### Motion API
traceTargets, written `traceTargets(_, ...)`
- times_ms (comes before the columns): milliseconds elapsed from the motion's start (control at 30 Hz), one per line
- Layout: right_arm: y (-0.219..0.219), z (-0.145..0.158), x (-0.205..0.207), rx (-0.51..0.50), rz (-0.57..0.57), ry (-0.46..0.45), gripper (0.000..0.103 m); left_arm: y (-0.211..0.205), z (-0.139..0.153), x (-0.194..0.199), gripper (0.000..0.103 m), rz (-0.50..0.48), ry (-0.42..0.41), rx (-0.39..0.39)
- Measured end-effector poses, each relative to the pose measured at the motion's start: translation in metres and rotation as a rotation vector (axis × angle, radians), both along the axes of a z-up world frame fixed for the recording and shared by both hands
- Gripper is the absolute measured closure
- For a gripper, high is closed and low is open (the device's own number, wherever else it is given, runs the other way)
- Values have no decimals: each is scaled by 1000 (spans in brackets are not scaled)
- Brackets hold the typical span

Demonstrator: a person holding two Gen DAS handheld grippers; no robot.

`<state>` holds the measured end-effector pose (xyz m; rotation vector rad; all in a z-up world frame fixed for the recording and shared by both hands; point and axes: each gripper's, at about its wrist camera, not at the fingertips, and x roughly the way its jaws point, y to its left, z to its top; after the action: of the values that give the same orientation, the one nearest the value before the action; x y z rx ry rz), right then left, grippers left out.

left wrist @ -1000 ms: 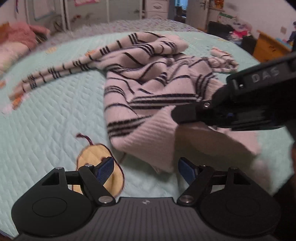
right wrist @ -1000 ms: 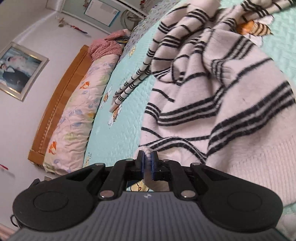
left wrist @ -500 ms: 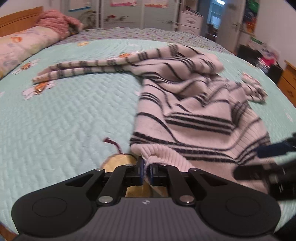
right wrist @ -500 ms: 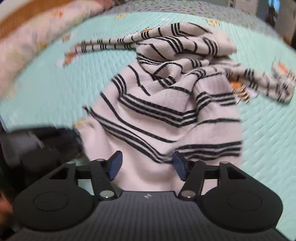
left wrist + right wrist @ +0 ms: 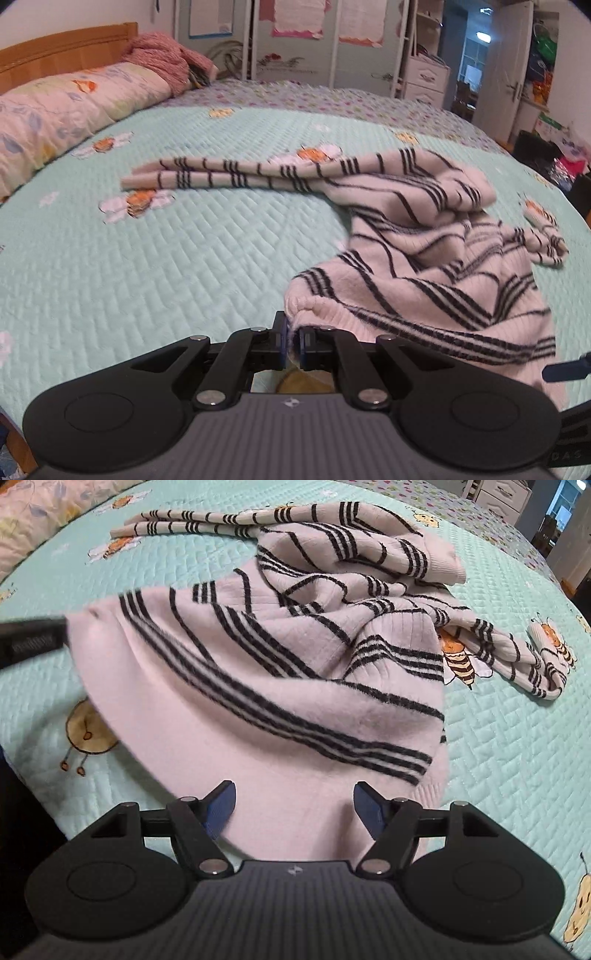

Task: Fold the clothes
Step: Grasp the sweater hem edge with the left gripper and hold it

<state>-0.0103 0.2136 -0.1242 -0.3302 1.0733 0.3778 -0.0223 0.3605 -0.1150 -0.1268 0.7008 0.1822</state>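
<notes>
The sweater (image 5: 424, 258) lies crumpled on the bed (image 5: 147, 258), its body bunched toward the near edge, one sleeve (image 5: 229, 175) stretched out flat toward the pillow (image 5: 55, 107) and the other sleeve (image 5: 517, 653) trailing off to the far side.

It is a soft, fuzzy rib knit, pale pink with black stripes. It looks light but bulky, and wholly limp: it will sag and drape from any held point, stretch along the ribbing, and cling a little to the quilted cover rather than slide freely. Nothing about it is fragile, though the loose knit could snag or pull out of shape if dragged by one corner.

The left hand-held gripper (image 5: 291, 345) is pinched tight on the ribbed hem at one bottom corner, the fabric rising a little from the bed there. The right hand-held gripper (image 5: 291, 808) has just been opening and now stands wide, its blue pads (image 5: 221, 805) on either side of the plain hem band without pressing it.

The thick hem is the best hold: firm, doubled and easy to pinch. I judge the right should take the opposite hem corner, so that both can draw the body out flat before any fold. A grip in mid-fabric would only gather more wrinkles.
</notes>
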Motion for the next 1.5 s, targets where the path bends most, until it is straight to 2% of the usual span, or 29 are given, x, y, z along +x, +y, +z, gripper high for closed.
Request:
traceTargets(300, 1, -2, 6, -18, 13, -15, 31, 7, -2, 2, 98, 23, 14, 11)
traceTargets(933, 1, 4, 10, -41, 34, -56, 31, 20, 10, -6, 98, 49, -18, 27)
traceTargets(1300, 6, 11, 13, -111, 60, -90, 30, 21, 4, -2, 98, 44, 16, 39)
traceTargets(1500, 10, 8, 21, -129, 40, -52, 29, 18, -3, 0, 98, 33, 52, 48)
